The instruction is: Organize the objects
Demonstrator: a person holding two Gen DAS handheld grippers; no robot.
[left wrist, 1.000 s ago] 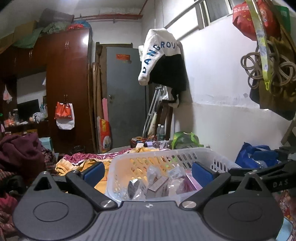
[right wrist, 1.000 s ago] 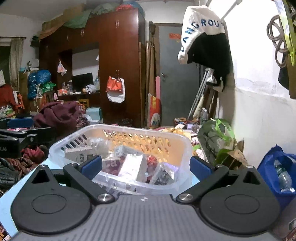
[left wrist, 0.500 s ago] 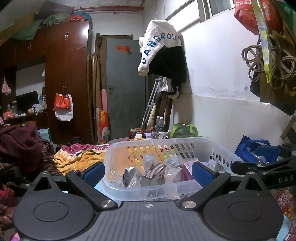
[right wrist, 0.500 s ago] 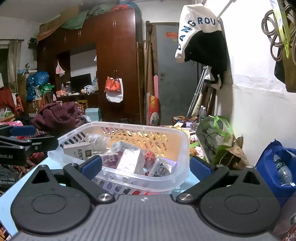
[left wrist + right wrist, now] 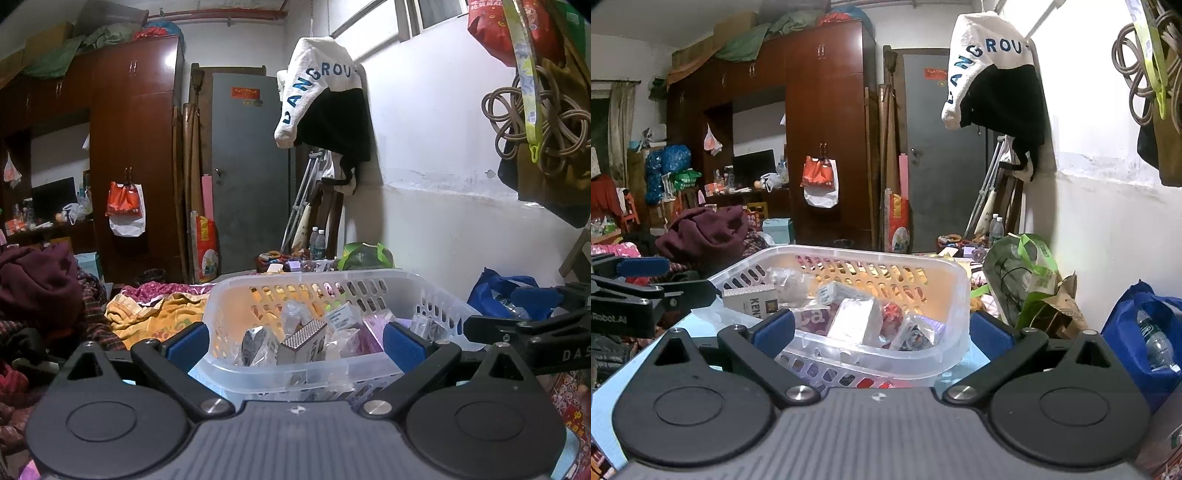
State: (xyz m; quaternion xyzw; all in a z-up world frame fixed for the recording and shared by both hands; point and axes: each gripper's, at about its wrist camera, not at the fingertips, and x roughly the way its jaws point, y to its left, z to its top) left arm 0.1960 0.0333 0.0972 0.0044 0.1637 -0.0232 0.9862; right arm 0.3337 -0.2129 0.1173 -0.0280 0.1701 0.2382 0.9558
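Observation:
A white perforated plastic basket (image 5: pixel 236 295) stands on a light blue table top (image 5: pixel 646 343), also in the right wrist view (image 5: pixel 960 295). It holds several small items: a box with a dotted top (image 5: pixel 301 334), clear wrapped packets (image 5: pixel 258 339), a white box (image 5: pixel 855 319), a "KEN" box (image 5: pixel 750 295). My left gripper (image 5: pixel 293 341) is open and empty, just before the basket's near rim. My right gripper (image 5: pixel 882 328) is open and empty at the basket's near right corner. Each gripper shows in the other's view, the right gripper (image 5: pixel 532 328) and the left gripper (image 5: pixel 639 288).
A blue bag with a bottle (image 5: pixel 1145 332) and a green bag (image 5: pixel 1027 273) sit at the right by the white wall. Clothes (image 5: pixel 37 284) and a yellow cloth (image 5: pixel 155 314) lie left. A wardrobe (image 5: pixel 133 155) and grey door (image 5: pixel 247 166) stand behind.
Both grippers have drawn back and risen slightly, so the basket sits lower in both views and more of its inside shows. Both jaws stay open.

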